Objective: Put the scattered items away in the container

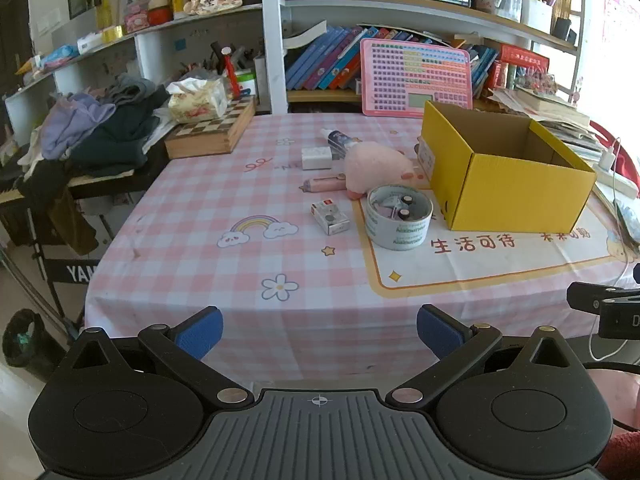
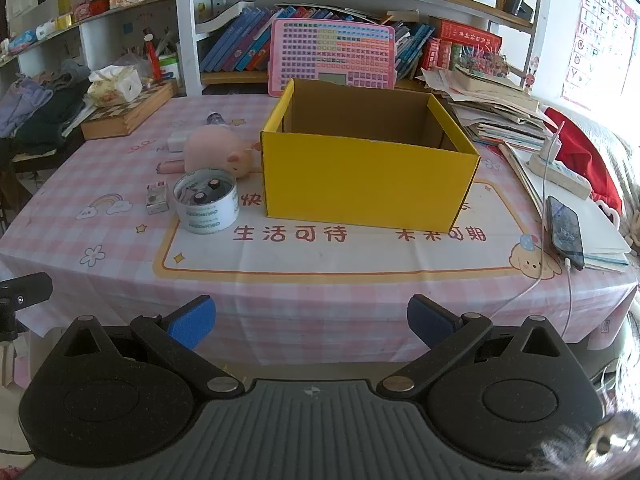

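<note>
Tape roll (image 1: 399,216) well beyond left claw (image 1: 319,332) (spread wide).

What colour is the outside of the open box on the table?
Bright yellow outside, plain brown cardboard inside. The box shows best in the right wrist view.

"生活可待" on tablecloth (image 2: 120,280)

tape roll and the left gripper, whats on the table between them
Nothing stands there. In the left wrist view, only bare pink checked tablecloth with a printed flower lies between the open left gripper and the tape roll.
</note>
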{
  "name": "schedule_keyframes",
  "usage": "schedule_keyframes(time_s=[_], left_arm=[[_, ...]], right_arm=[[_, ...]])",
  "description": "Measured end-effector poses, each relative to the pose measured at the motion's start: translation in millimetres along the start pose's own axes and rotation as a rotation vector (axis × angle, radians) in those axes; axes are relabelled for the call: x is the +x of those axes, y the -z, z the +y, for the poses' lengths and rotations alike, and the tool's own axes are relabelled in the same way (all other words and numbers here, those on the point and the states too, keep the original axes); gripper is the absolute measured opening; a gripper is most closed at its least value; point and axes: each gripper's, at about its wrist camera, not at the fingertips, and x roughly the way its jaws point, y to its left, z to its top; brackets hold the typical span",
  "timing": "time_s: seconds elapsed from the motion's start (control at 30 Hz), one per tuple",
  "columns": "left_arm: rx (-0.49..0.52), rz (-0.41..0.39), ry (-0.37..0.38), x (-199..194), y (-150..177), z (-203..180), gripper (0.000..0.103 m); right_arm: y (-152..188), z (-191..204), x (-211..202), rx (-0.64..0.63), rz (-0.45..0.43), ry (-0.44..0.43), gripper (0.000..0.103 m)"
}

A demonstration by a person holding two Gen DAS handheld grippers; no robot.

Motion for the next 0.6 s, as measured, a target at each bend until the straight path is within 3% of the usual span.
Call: schedule_keyframes(time_s=[0.6], left_arm=[[0.003,0.014,-0.004,2.8,-2.2,-5.3,0.103]], right_arm=[[1.1,-6.2,3.3,0.001,0.014,-0.014,0.103]])
